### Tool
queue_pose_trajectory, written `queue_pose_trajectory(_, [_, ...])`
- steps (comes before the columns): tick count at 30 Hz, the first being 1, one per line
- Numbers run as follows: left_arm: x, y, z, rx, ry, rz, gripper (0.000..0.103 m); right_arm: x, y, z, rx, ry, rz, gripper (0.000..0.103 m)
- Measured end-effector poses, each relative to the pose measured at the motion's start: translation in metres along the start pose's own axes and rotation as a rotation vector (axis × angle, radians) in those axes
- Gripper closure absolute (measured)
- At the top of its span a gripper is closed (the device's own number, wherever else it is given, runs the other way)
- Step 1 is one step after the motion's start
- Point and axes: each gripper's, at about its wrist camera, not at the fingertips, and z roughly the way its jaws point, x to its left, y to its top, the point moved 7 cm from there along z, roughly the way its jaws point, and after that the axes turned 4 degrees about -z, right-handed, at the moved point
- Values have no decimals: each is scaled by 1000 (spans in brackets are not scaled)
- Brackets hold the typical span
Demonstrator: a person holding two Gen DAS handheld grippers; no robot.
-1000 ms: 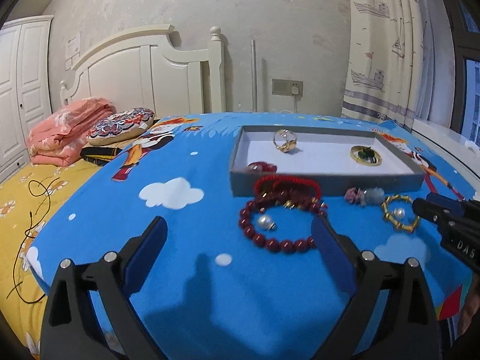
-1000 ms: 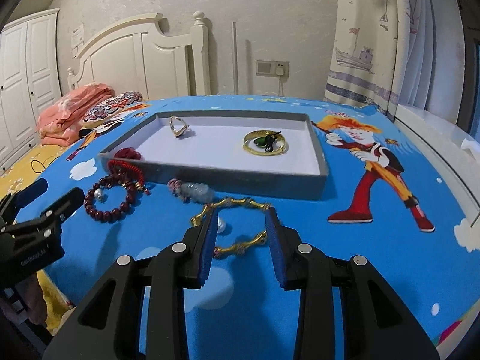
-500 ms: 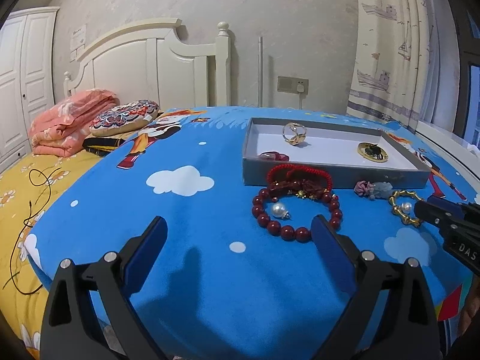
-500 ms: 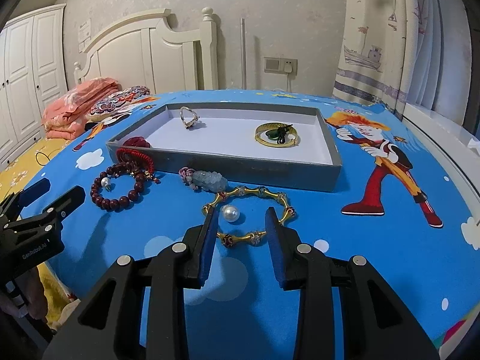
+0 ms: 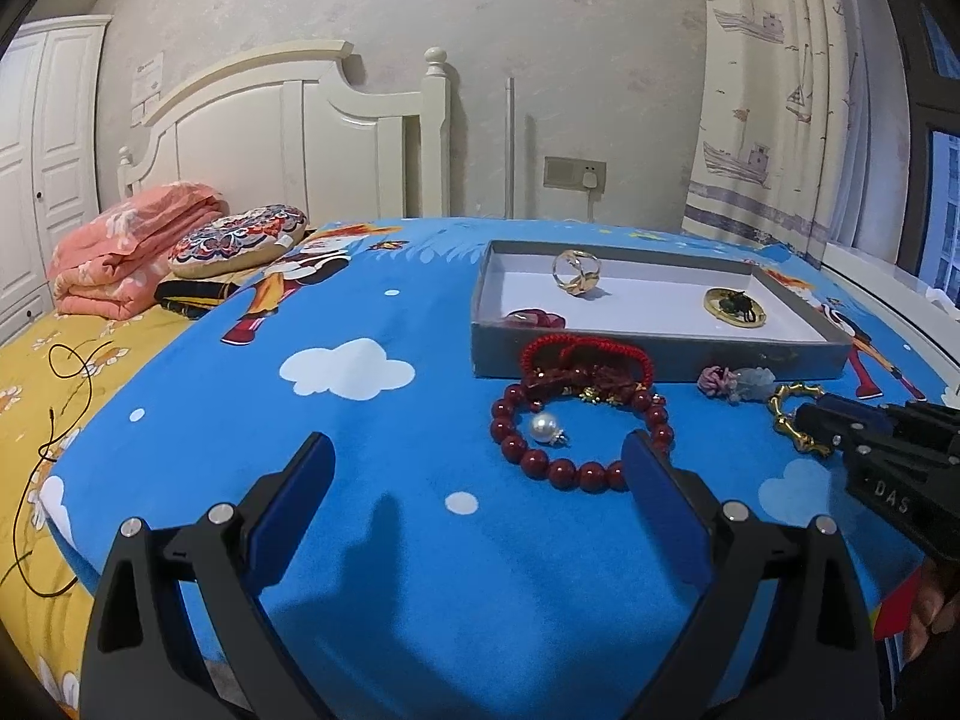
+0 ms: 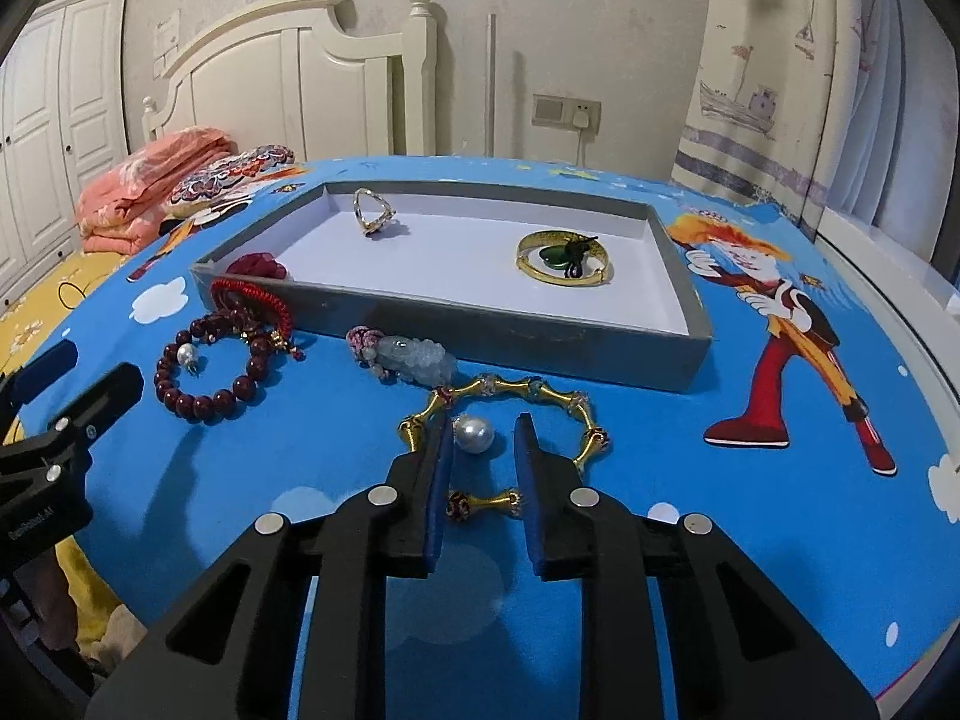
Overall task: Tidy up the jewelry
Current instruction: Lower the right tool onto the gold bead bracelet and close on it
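While we hold our right gripper (image 6: 483, 438) low at centre frame, its blue-padded fingers (image 6: 441, 468) stand narrowly apart, straddling the near arc of a gold bamboo-link bracelet (image 6: 540, 396) that lies flat on the blue cartoon bedspread (image 6: 780, 540), not yet clamped. A loose round pearl (image 6: 473, 433) sits inside the bracelet's loop, right between our fingertips. We judge the main risk to be closing on the smooth, hard pearl and squirting it away, or the slick metal links slipping out of the pads, since the soft bedding gives way under pressure.

Our left gripper (image 5: 474, 456) hovers with fingers wide apart, holding nothing. At right of centre in its view lies a glossy dark-red bead bracelet (image 5: 579, 438) with a second pearl, and above it a braided red cord bracelet (image 5: 585, 354). A pale carved stone charm (image 6: 414, 354) rests just before the shallow grey tray (image 6: 510, 333), whose white floor holds a gold ring (image 6: 369, 213) and a gold bangle (image 6: 564, 258).
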Motion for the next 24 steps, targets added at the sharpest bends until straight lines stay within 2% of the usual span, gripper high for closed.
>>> queue_pose_trajectory(12, [-3, -2, 11, 39, -26, -16, 11, -1, 3, 7, -3, 21, 3, 82])
queue_pose_trajectory(14, [-2, -1, 13, 45, -26, -26, 12, 1, 3, 7, -11, 20, -11, 89])
queue_pose_trajectory(17, [-2, 3, 16, 50, -28, -32, 15, 3, 1, 5, -24, 6, -25, 90])
queue_pose_trajectory(24, [-15, 16, 28, 70, -62, -30, 39, 1, 2, 5, -22, 32, 1, 90])
